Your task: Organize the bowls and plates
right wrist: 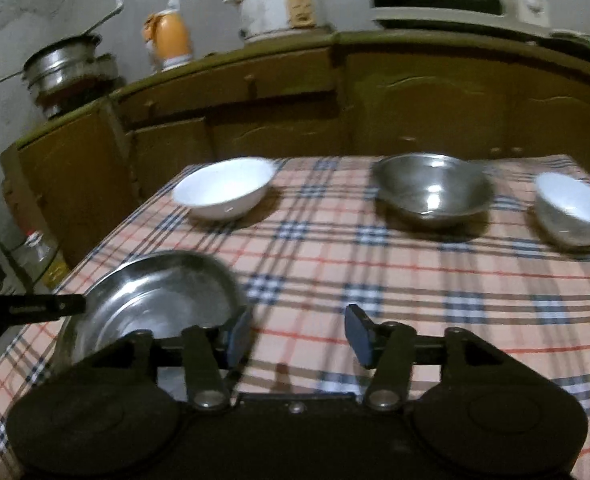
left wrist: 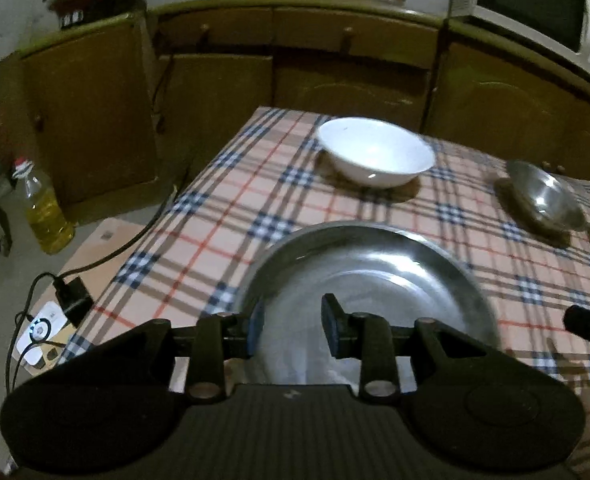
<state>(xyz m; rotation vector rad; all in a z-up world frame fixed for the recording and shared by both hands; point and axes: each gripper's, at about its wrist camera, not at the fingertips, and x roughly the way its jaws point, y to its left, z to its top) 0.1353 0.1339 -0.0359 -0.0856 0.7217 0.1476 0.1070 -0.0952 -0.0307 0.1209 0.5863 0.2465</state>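
Note:
A large steel plate [left wrist: 375,268] lies on the near left of the checked tablecloth [left wrist: 223,216]. My left gripper [left wrist: 295,326] hovers over its near part, jaws slightly apart with nothing pressed between them. In the right wrist view the same plate [right wrist: 155,300] sits just left of my right gripper [right wrist: 299,334], which is open over bare cloth. At the far side stand a white bowl [right wrist: 223,188], a steel bowl [right wrist: 433,190] and a small white bowl [right wrist: 571,210]. The left wrist view shows the white bowl [left wrist: 375,156] and the steel bowl [left wrist: 543,200] too.
Brown cabinets [right wrist: 415,100] run behind the table, carrying a rice cooker [right wrist: 279,4], a microwave [left wrist: 543,8] and a steel pot [right wrist: 63,64]. An oil bottle [left wrist: 43,208] and a power strip [left wrist: 43,332] with cables sit on the floor off the table's left edge.

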